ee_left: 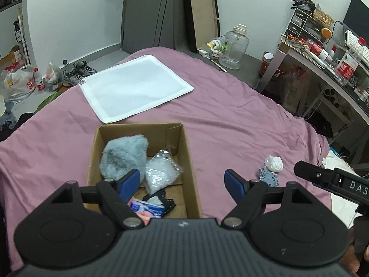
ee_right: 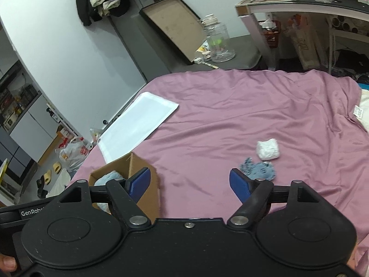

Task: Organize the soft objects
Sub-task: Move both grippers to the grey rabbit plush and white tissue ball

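Observation:
An open cardboard box sits on the pink bedsheet. Inside lie a fluffy grey-blue item, a clear plastic bag of white stuff, a small black item and a colourful packet. My left gripper hovers open over the box's near end, holding nothing. To the box's right on the sheet rest a white wad and a blue patterned cloth piece. My right gripper is open and empty, near side of those two; the box is at its left finger.
A flat white pillowcase lies farther back on the bed. Beyond the bed stand a clear jug, a leaning frame and a cluttered desk at right. Bags and shoes lie on the floor at left.

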